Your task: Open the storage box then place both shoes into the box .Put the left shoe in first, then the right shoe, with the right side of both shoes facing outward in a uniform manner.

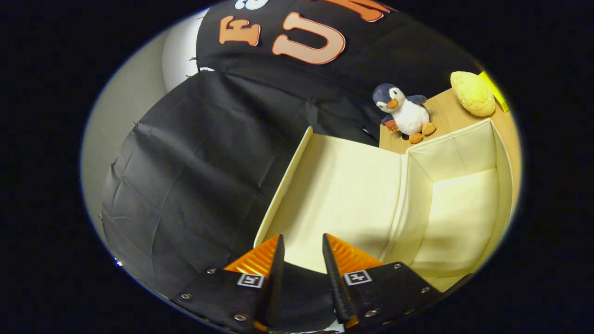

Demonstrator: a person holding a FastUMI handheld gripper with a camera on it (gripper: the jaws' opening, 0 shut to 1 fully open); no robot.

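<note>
My gripper (301,246) hangs with fingers apart, holding nothing. The storage box (459,218) sits right of centre, its lid (343,190) flung open; it looks light, soft-walled fabric, best gripped by a rim.

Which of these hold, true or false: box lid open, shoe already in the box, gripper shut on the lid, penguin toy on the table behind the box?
1. The storage box has its lid open. True.
2. A shoe lies in the box. False: the visible interior holds nothing.
3. The gripper is shut on the lid. False: its fingers stand apart with nothing between them, the lid just ahead.
4. A penguin toy sits on the wooden table beyond the box. True.
</note>
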